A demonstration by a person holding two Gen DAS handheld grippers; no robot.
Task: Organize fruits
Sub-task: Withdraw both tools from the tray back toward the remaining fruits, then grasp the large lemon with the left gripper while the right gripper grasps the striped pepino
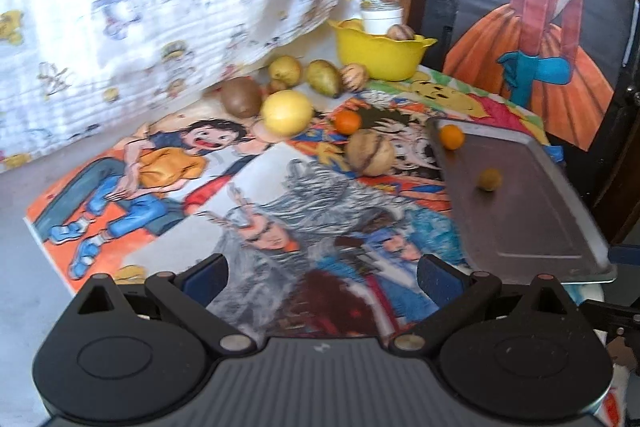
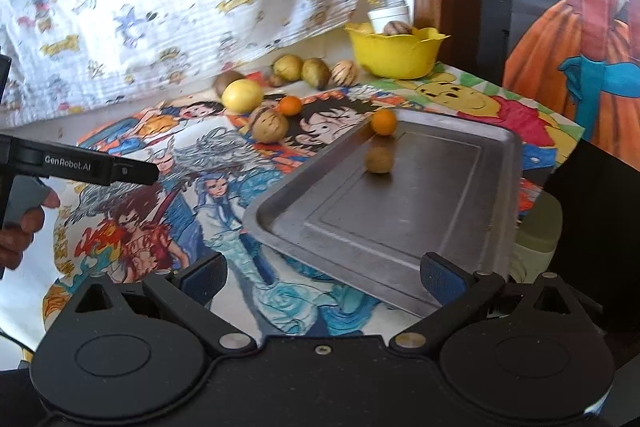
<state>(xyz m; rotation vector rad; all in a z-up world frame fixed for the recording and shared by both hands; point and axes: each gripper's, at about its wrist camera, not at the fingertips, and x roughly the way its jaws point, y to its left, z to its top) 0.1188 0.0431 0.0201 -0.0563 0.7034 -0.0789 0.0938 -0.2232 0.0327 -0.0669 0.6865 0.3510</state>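
A metal tray [image 1: 520, 219] [image 2: 400, 219] lies on the right of the cartoon-printed table. On it sit a small orange fruit [image 1: 452, 137] [image 2: 383, 122] and a small brownish-green fruit [image 1: 489, 179] [image 2: 379, 159]. Loose on the table are a yellow lemon [image 1: 286, 111] [image 2: 242, 95], another small orange fruit [image 1: 347, 122] [image 2: 290, 105], a striped tan fruit [image 1: 369, 152] [image 2: 269, 125], a kiwi [image 1: 241, 97], pears [image 1: 325, 78] and more. My left gripper [image 1: 322, 275] is open and empty over the table, well short of the fruit. My right gripper [image 2: 324, 277] is open and empty at the tray's near edge.
A yellow bowl [image 1: 380, 57] [image 2: 394, 57] holding fruit stands at the back, a white jar [image 1: 382, 15] behind it. A printed cloth [image 1: 160, 7] hangs at the back left. A dark panel with a painted figure [image 1: 540, 27] stands on the right. The left gripper's body [image 2: 80, 165] shows at left.
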